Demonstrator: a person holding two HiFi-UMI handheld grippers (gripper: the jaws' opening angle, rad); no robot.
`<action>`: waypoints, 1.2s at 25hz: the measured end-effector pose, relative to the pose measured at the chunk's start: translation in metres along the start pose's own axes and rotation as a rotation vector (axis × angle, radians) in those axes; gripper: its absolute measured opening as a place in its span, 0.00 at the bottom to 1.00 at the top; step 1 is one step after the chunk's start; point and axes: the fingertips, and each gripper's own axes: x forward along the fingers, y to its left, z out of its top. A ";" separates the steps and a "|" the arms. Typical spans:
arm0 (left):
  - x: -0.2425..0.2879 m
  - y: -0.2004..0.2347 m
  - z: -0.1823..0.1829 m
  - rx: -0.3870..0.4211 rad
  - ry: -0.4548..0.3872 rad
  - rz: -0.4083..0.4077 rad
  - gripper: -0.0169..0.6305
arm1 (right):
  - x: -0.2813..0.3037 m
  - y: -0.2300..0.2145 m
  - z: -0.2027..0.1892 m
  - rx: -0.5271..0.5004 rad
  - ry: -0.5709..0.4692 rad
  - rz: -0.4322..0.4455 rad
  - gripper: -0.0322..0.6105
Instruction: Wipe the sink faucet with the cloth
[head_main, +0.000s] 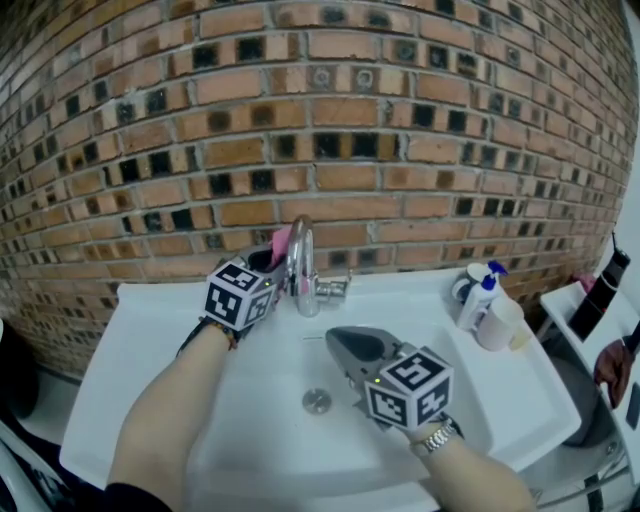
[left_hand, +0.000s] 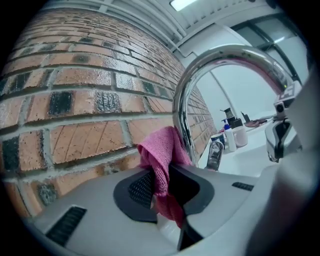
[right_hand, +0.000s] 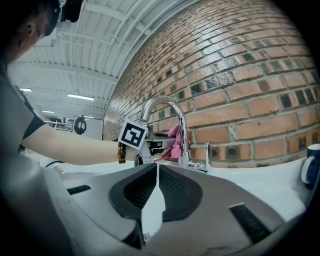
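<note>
We see the faucet (head_main: 300, 262) standing at the back edge of the white sink (head_main: 150, 335), right in front of the brick wall (head_main: 320, 120). Its long shiny pipe goes straight up, then bends over in a round arch, so its mouth points down into the sink. Its little handle sticks out to the right side in the head view. The pink cloth (left_hand: 162, 160) is up against the left side of the faucet's pipe and touches it. The left gripper (left_hand: 162, 186) is clamped on the cloth. The cloth's long way runs up and down between the two pads, with a bunched part on top leaning on the faucet. The right gripper (right_hand: 156, 175) is in front of the faucet, over the sink, well apart from it. Its jaws are together with nothing in them, and it points at the faucet. The head view shows only a small pink bit of cloth beside the left gripper's marker cube. The left gripper view shows us the pads pinching it. The right gripper view shows the whole arch from the side, and a bead band (right_hand: 121, 152) on the left wrist. Only the head view shows the drain (head_main: 317, 401), in front of the faucet. A soap bottle (head_main: 480, 295) and a cup (head_main: 498, 325) stand to the right of the faucet.
</note>
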 end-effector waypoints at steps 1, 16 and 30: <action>0.001 -0.001 -0.003 -0.001 0.005 0.000 0.13 | 0.000 0.000 0.000 0.000 0.000 0.001 0.07; 0.000 -0.001 -0.034 -0.097 0.030 0.026 0.13 | -0.002 -0.002 -0.001 -0.003 0.000 -0.003 0.07; 0.004 -0.013 -0.077 -0.120 0.147 0.036 0.13 | -0.002 -0.007 -0.001 0.001 -0.003 -0.003 0.07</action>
